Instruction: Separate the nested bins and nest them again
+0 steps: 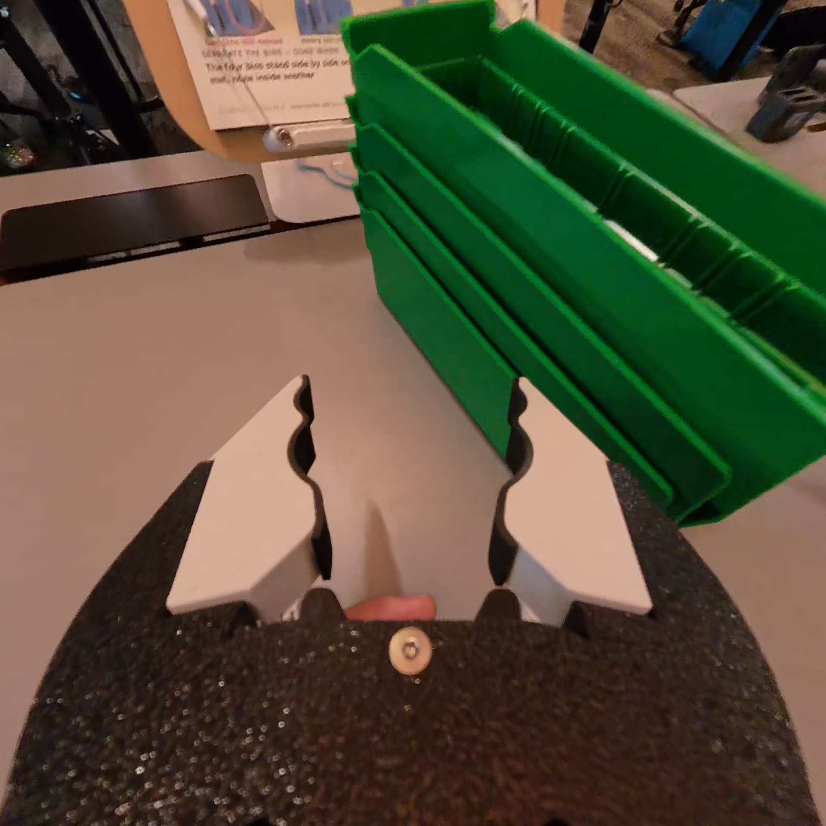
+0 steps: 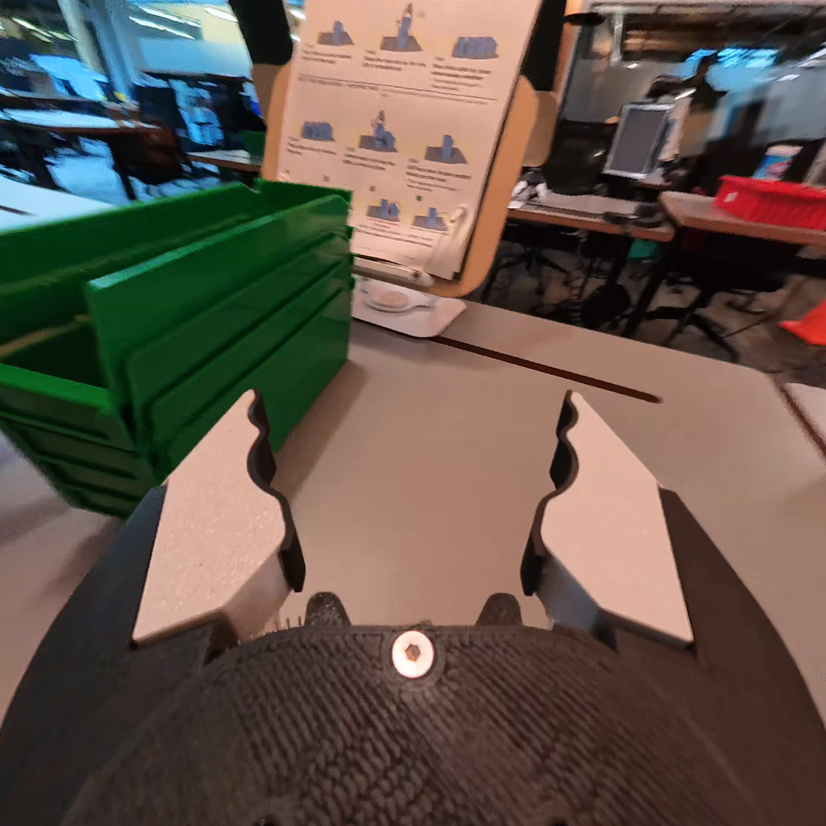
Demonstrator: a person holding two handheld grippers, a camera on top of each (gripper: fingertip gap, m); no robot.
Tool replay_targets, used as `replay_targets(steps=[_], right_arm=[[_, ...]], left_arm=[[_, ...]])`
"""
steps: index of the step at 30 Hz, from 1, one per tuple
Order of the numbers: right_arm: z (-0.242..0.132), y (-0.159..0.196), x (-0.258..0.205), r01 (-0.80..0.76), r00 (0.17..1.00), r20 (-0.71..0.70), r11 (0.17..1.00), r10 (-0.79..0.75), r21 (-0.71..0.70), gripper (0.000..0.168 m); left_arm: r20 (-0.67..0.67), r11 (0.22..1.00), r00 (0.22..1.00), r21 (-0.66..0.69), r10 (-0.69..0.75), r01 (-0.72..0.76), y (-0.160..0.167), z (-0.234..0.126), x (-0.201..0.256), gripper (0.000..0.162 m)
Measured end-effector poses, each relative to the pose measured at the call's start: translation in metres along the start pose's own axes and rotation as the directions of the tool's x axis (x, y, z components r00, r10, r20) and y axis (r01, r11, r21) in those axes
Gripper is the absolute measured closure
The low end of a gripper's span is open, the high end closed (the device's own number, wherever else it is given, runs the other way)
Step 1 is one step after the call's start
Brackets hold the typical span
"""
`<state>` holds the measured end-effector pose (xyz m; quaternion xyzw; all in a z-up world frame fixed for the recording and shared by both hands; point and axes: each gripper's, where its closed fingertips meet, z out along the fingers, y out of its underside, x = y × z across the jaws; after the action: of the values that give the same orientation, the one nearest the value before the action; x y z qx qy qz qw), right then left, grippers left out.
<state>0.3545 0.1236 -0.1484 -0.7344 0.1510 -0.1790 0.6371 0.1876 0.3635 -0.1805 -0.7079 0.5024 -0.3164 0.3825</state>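
Note:
Several long green bins (image 1: 558, 286) stand nested in one stack on the grey table, to the right in the left wrist view and to the left in the right wrist view (image 2: 214, 322). My left gripper (image 1: 411, 384) is open and empty, just left of the stack's near end, its right fingertip (image 1: 520, 402) close to the lowest bin's side. My right gripper (image 2: 411, 398) is open and empty, to the right of the stack, its left fingertip (image 2: 254, 406) near the stack's side wall.
A clipboard with an instruction sheet (image 2: 402, 134) stands on a white base (image 2: 402, 308) behind the bins. A black flat slab (image 1: 129, 219) lies at the far left. The grey table (image 2: 447, 447) has a seam and an edge at the right. Other tables and a red bin (image 2: 773, 201) stand beyond.

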Motion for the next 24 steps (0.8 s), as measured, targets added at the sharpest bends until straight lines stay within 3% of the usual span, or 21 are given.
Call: replay_targets(steps=[1,6,10,17,24], right_arm=[[0.000,-0.006,-0.011,-0.034,0.998,0.053,0.999,0.033,0.006,0.046],[-0.004,-0.034,-0.063,-0.150,0.955,0.264,0.988,0.135,0.040,0.065],[0.003,-0.025,-0.082,-0.080,0.965,0.249,0.997,0.081,-0.015,0.078],[0.014,-0.032,-0.113,-0.146,0.961,0.241,0.989,0.138,0.015,0.102],[0.030,-0.039,-0.121,-0.101,0.972,0.210,0.994,0.108,-0.045,0.100]], left_arm=[[-0.010,1.000,1.000,0.006,-0.002,0.002,-0.004,-0.001,0.004,0.075],[-0.007,1.000,1.000,0.031,-0.002,0.002,-0.012,-0.008,0.012,0.076],[-0.019,0.997,1.000,0.070,-0.020,0.021,-0.010,-0.021,0.022,0.082],[-0.102,0.981,0.993,0.183,-0.050,0.068,-0.012,-0.055,0.059,0.101],[-0.071,0.982,0.997,0.189,0.034,-0.020,-0.012,-0.059,0.074,0.100]])
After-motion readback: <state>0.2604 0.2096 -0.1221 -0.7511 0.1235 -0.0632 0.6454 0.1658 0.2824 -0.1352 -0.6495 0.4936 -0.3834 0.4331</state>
